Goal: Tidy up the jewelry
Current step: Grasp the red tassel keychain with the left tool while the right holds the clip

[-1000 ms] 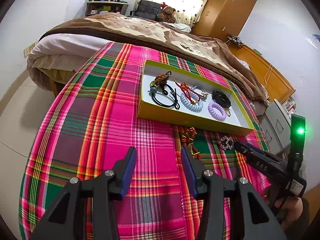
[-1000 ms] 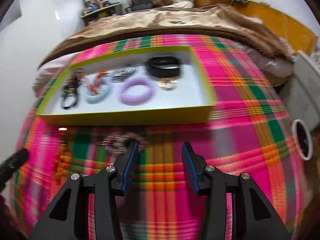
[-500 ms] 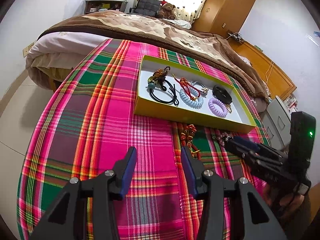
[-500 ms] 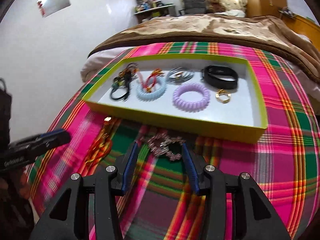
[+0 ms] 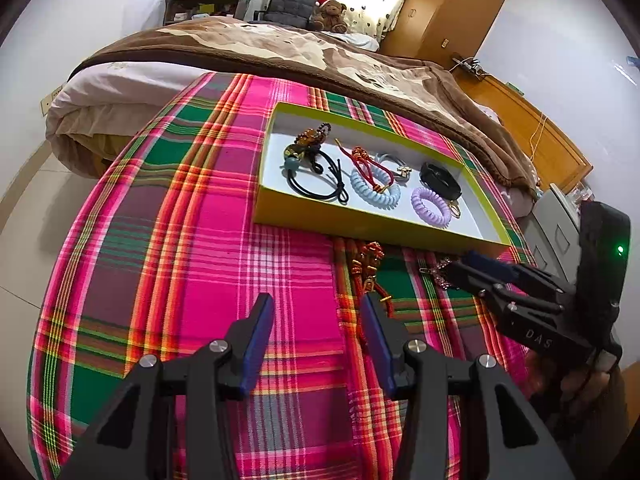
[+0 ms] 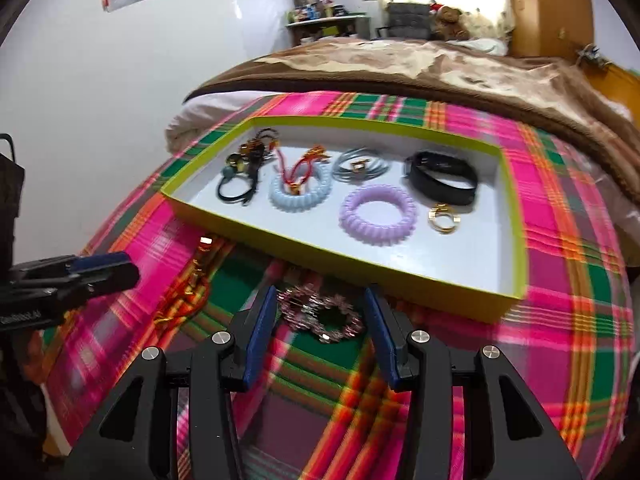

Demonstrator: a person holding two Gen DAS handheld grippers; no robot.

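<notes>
Bright plaid cloth point(image 5: 168, 240) in pink, green and orange covers the surface we work on, with a bed under a brown blanket point(image 5: 304, 52) beyond it. On the far part of the cloth lies our shallow yellow-green tray point(image 6: 516, 216), its long axis running left to right in the right wrist view. Inside it we see a black cord tie point(image 6: 236, 190), a pale blue coil band point(image 6: 300, 196), a grey bangle point(image 6: 362, 168), a lilac coil band point(image 6: 378, 214), a black strap point(image 6: 440, 178) and a gold ring point(image 6: 443, 219). Just near of the tray wall, on the cloth, rests a pinkish beaded bracelet point(image 6: 320, 314), lying flat as a loop. Our right gripper point(image 6: 320, 336) hangs over it with its fingers spread wide on either side, not touching it as far as we can tell. To the left lies a red and gold knotted cord point(image 5: 370, 276), its long axis running near to far. Our left gripper point(image 5: 318, 340) hovers near it, fingers parted, gripping nothing.
</notes>
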